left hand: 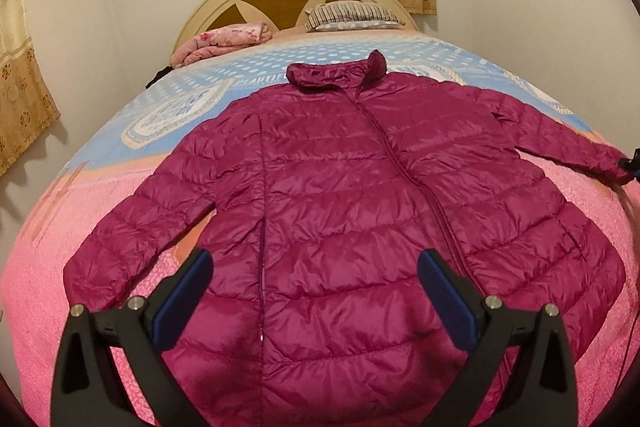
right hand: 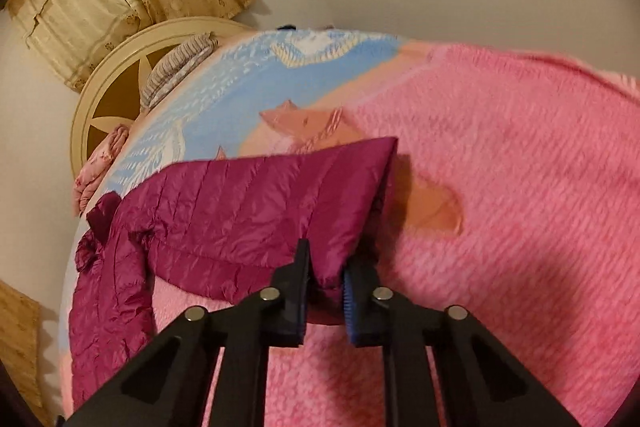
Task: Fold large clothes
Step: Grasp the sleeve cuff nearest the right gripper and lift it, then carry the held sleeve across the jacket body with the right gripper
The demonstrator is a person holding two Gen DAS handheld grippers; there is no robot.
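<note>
The jacket hem is cut off at the left wrist picture's bottom edge; the bed cover is blurred in the right wrist picture.

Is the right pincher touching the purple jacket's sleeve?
Touching. The right wrist view shows the right gripper shut on the sleeve end, fabric pinched between both fingers, over the pink blanket.

The right tool pinches the cuff of the magenta quilted puffer jacket lying on the pink-and-blue-covered bed.
</note>
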